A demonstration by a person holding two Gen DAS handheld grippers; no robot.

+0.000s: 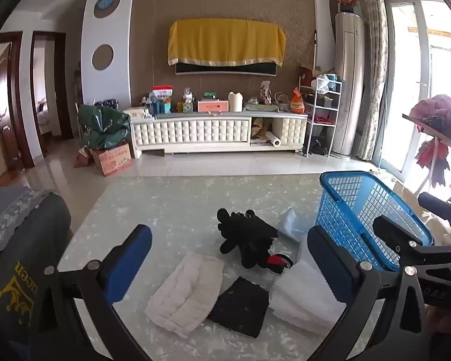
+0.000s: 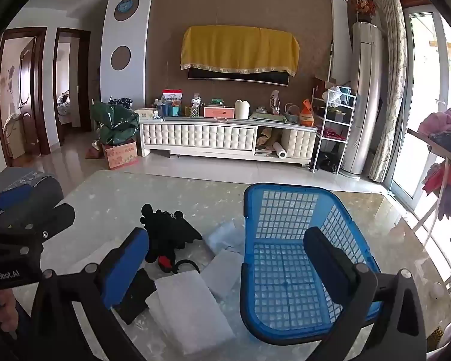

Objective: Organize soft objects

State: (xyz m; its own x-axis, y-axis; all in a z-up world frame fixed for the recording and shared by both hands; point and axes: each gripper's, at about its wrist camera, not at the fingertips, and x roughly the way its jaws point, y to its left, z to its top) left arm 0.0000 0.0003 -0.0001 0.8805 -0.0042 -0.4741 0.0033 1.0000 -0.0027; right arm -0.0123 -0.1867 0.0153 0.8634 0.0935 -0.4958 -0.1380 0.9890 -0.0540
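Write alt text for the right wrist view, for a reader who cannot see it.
An open right claw hovers over a pale marble-patterned table, above an empty blue plastic basket. Left of the basket lie folded white cloths, a black cloth and a black plush toy. A living room lies beyond.

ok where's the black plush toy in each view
Left wrist view: black plush toy sits centre, between the open fingers, left of the blue basket.
Right wrist view: toy sits left of centre, by the left finger.
Shared landmark: the basket, right of the toy in both.
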